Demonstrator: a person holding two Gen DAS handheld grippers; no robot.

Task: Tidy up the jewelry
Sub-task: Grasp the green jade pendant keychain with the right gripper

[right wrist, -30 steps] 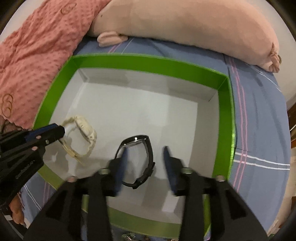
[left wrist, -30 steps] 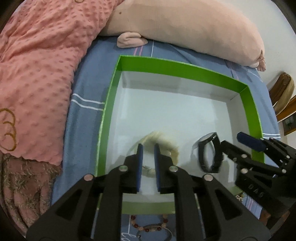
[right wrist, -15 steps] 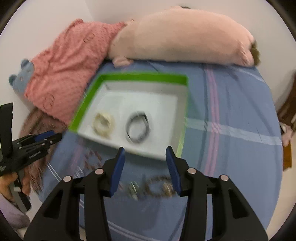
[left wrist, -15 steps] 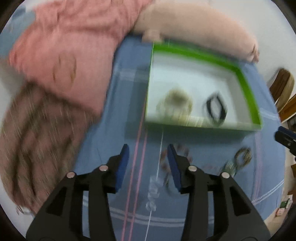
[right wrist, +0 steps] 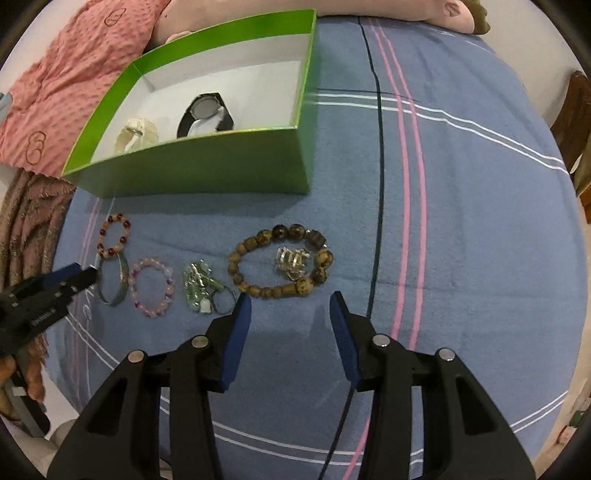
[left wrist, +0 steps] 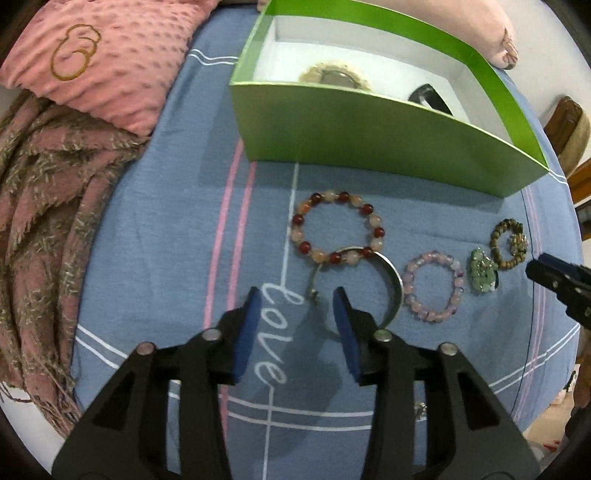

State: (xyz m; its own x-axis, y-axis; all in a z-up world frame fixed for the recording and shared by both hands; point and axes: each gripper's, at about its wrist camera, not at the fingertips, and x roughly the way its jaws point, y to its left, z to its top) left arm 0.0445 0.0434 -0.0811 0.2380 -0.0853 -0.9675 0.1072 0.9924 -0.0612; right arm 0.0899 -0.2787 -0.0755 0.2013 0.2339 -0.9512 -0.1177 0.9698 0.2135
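A green box [left wrist: 369,129] [right wrist: 207,170] holds a cream bracelet [right wrist: 136,133] and a black watch [right wrist: 205,110]. On the blue bedspread in front of it lie a red-and-peach bead bracelet [left wrist: 338,227] [right wrist: 113,234], a silver bangle [left wrist: 391,284] [right wrist: 116,282], a pink bead bracelet [left wrist: 434,286] [right wrist: 151,291], a green charm [left wrist: 482,273] [right wrist: 199,284], a brown bead bracelet [right wrist: 279,260] and a silver ring piece [right wrist: 291,260]. My left gripper [left wrist: 297,302] is open just before the bangle. My right gripper [right wrist: 288,306] is open and empty just before the brown bracelet.
A pink dotted blanket [left wrist: 110,55] and a brown fringed throw [left wrist: 48,206] lie left of the box. A pink plush pillow [right wrist: 369,7] lies behind it. Wooden furniture [left wrist: 565,125] stands at the right edge of the bed.
Both grippers have pulled back out of the box and lowered over the bedspread in front of it. The left gripper's jaws have opened wider. The watch and cream bracelet stay in the box.
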